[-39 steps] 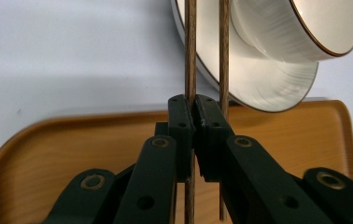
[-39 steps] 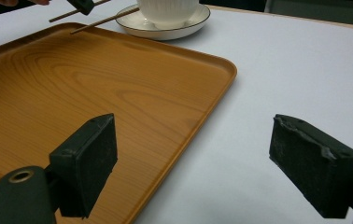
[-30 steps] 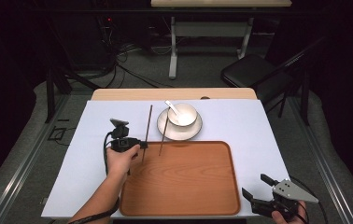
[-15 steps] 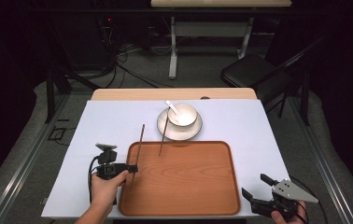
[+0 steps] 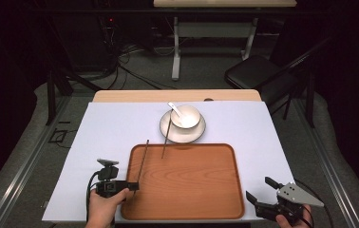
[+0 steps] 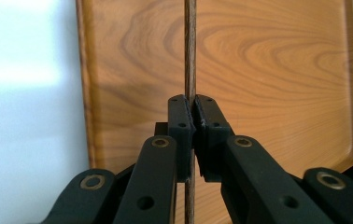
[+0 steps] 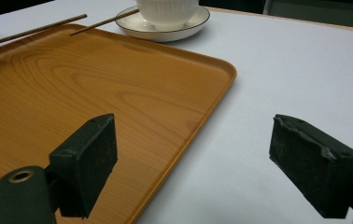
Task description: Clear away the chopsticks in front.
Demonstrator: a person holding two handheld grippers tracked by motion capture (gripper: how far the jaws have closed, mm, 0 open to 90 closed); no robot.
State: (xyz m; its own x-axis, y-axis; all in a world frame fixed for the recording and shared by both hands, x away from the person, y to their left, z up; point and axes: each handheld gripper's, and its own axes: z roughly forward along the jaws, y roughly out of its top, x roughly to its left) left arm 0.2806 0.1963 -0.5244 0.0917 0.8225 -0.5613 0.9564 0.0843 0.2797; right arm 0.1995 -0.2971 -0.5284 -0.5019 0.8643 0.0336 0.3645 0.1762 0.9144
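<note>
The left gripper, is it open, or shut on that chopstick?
Shut on it. In the left gripper view, the left gripper has its jaws pressed together around the chopstick, which runs out over the wooden tray.

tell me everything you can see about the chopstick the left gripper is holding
The chopstick is a thin, straight, dark brown stick that looks wooden. The left gripper is shut on its near end. In the high view it runs away from the person along the left edge of the wooden tray. Whether it rests on the rim is unclear.
</note>
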